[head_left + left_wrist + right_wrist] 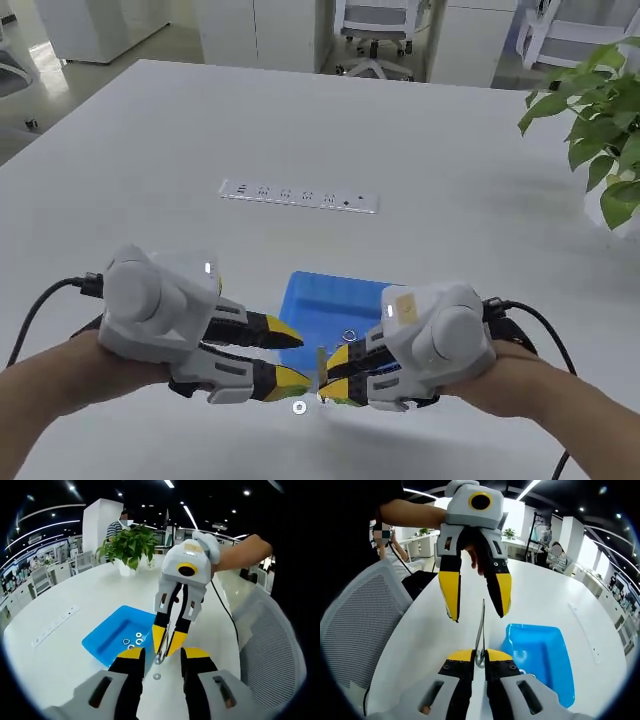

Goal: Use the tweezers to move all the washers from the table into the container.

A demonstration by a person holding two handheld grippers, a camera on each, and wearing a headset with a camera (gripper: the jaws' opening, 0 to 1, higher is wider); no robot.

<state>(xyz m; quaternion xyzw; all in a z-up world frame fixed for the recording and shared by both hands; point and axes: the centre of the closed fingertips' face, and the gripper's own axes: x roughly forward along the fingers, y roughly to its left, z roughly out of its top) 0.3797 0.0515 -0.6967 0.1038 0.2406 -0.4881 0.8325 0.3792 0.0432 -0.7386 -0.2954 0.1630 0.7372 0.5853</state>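
Observation:
My right gripper (479, 656) is shut on a pair of thin metal tweezers (480, 627), which point forward over the white table. In the head view the tweezers (320, 366) stand just above a washer (299, 407) lying on the table near the front edge. My left gripper (164, 655) is open, facing the right gripper (184, 575) tip to tip. Two washers (157, 676) lie on the table between them, under the tweezer tips (161, 652). The blue tray (300, 300) sits just behind both grippers and holds a few washers (133, 641).
A white power strip (298, 195) lies mid-table beyond the tray. A potted plant (600, 120) stands at the right edge. A grey mesh chair (365, 630) is close beside the table. Office chairs and people are in the background.

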